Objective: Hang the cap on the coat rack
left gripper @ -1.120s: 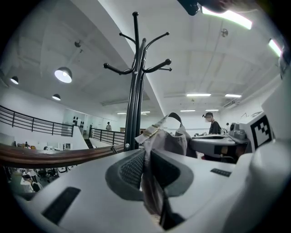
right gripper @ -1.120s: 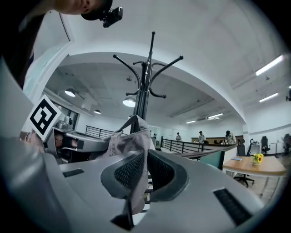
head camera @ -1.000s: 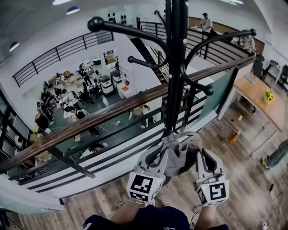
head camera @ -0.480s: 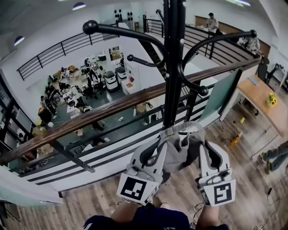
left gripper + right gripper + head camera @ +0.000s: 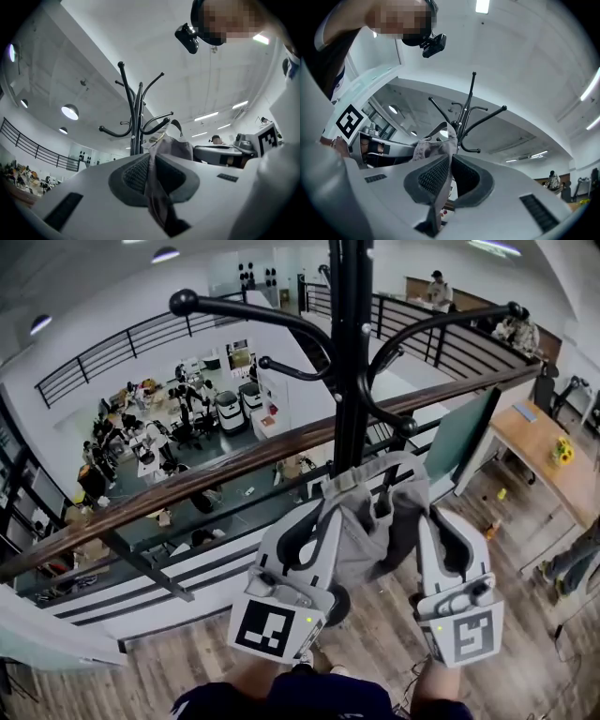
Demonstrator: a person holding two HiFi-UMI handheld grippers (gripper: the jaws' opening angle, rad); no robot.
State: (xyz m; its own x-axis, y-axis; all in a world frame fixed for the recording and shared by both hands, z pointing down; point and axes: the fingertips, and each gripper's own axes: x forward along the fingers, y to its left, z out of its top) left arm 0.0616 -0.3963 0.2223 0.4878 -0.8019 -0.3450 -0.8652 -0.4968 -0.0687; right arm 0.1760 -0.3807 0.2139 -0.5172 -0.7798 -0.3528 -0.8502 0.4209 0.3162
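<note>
Grey cap [image 5: 367,526], soft and crumpled, hangs slack just in front of the black coat rack [image 5: 349,362], below its lower hooks. Left gripper [image 5: 321,510] and right gripper [image 5: 417,507] each pinch its fabric. Brim indistinct. Rack's top cut off, base hidden behind the cap.

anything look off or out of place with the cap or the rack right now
Nothing damaged or spilled. The grey cap is bunched and creased, pinched between the left gripper and right gripper, close by the lower hooks of the black coat rack, on none yet. The rack stands upright.
</note>
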